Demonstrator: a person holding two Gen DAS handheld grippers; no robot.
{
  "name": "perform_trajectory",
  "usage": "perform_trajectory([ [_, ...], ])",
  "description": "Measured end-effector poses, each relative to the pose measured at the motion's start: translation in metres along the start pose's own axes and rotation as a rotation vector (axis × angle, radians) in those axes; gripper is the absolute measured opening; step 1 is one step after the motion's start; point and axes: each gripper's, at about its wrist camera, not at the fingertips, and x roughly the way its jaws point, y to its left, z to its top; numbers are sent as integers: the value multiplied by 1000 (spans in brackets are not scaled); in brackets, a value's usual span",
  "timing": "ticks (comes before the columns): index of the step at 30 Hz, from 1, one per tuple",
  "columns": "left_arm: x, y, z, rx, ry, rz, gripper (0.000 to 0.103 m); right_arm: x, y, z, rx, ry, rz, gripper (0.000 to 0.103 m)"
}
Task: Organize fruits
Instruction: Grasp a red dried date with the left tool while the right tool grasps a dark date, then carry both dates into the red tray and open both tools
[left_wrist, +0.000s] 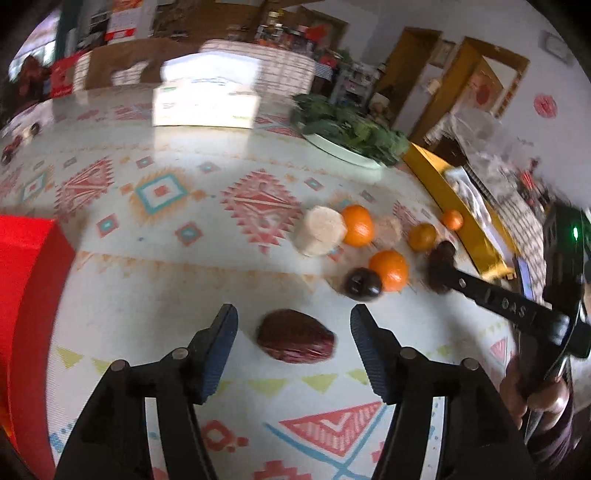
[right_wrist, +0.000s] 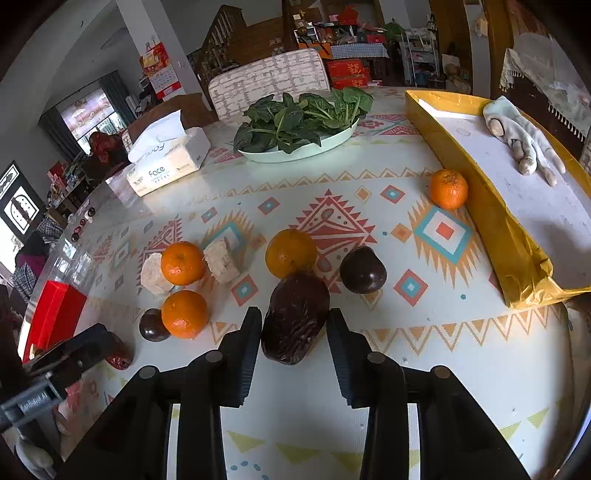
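Observation:
In the left wrist view my left gripper (left_wrist: 293, 328) is open, its fingers on either side of a dark red date (left_wrist: 295, 340) lying on the patterned tablecloth. In the right wrist view my right gripper (right_wrist: 293, 332) is open around a larger dark red date (right_wrist: 295, 317), not closed on it. Oranges (right_wrist: 183, 263) (right_wrist: 184, 314) (right_wrist: 290, 253) (right_wrist: 448, 189), dark passion fruits (right_wrist: 362, 270) (right_wrist: 153, 325) and pale sugarcane chunks (right_wrist: 221, 260) (right_wrist: 155, 274) lie on the table. The right gripper also shows in the left wrist view (left_wrist: 439, 275).
A yellow tray (right_wrist: 491, 206) holding a glove stands at the right edge. A red box (right_wrist: 55, 314) stands at the left. A plate of spinach (right_wrist: 299, 122) and a tissue pack (right_wrist: 166, 158) sit farther back.

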Motion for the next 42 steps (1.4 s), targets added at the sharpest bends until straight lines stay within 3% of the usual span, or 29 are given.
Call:
perform_trajectory([
  [3, 3, -18, -6, 91, 10, 55, 63, 0, 1, 0, -4, 0, -1, 40],
  [5, 5, -26, -8, 134, 13, 98, 45, 0, 2, -1, -13, 1, 4, 40],
  [8, 3, -29, -9, 145, 3, 118, 45, 1, 6, -2, -28, 1, 14, 38],
  [13, -7, -23, -7, 113, -40, 130, 45, 0, 2, -3, -3, 15, 75, 33],
  [18, -42, -10, -9, 45, -120, 117, 45, -11, 5, -4, -11, -40, 58, 33],
  [23, -94, 34, -25, -70, -181, 126, 45, -33, 23, -7, -51, -87, 53, 33],
  [26, -127, 62, -38, -129, -225, 177, 45, -45, 38, -10, -44, -89, 114, 33],
  [30, -165, 105, -55, -222, -274, 267, 45, -52, 73, -13, -95, -75, 166, 33],
  [35, -187, 155, -76, -342, -275, 380, 45, -49, 144, -25, -215, -32, 268, 33],
  [42, -182, 184, -90, -399, -238, 407, 45, -32, 242, -53, -374, 62, 403, 33],
])
